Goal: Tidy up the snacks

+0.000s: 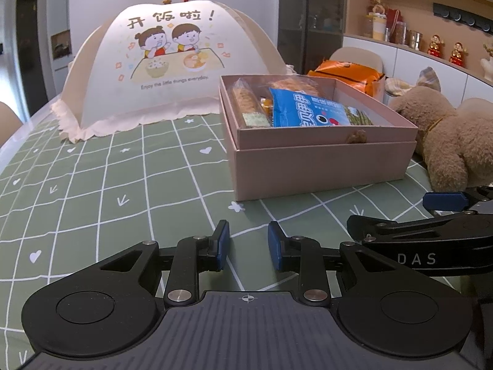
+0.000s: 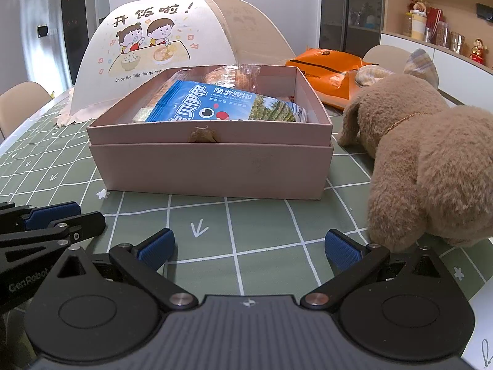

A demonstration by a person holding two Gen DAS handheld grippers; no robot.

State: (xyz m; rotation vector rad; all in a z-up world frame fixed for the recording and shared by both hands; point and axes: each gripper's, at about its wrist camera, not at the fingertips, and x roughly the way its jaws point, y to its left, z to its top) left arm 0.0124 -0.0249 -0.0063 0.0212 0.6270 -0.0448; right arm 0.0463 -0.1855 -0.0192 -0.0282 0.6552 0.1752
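I've got both grippers low over the green grid tablecloth [image 2: 262,215], side by side, nothing in either. Left gripper [image 1: 248,245] has a narrow gap btwn its blue pads, empty. Right gripper [image 2: 249,248] is spread wide, also empty; its right finger [image 2: 342,251] sits just beside the plush's rear.

Pink snack box [image 2: 212,166] is straight ahead on the cloth, lid off and nested under it, small brown tassel on the front wall. Inside: a blue seaweed pack [image 2: 215,104] lying on top, reading "ORIGINAL FLAVOR SEA..." plus Chinese chars, a clear-wrapped cracker sleeve [image 1: 246,100] along the left side, and a wrapped pastry [image 2: 234,78] at the back.

Brown plush dog [image 2: 431,166] lies right of the box, close to it and crowding my right side. Orange bag [image 2: 326,67] sits behind, print too small to read. The mesh food cover [image 1: 166,71] stands back left w/ two cartoon kids, "开饭啦!" and "Enjoy the little things everyday." The arm seen from the left cam reads "DAS"; the one from the right cam reads "GenRobot".
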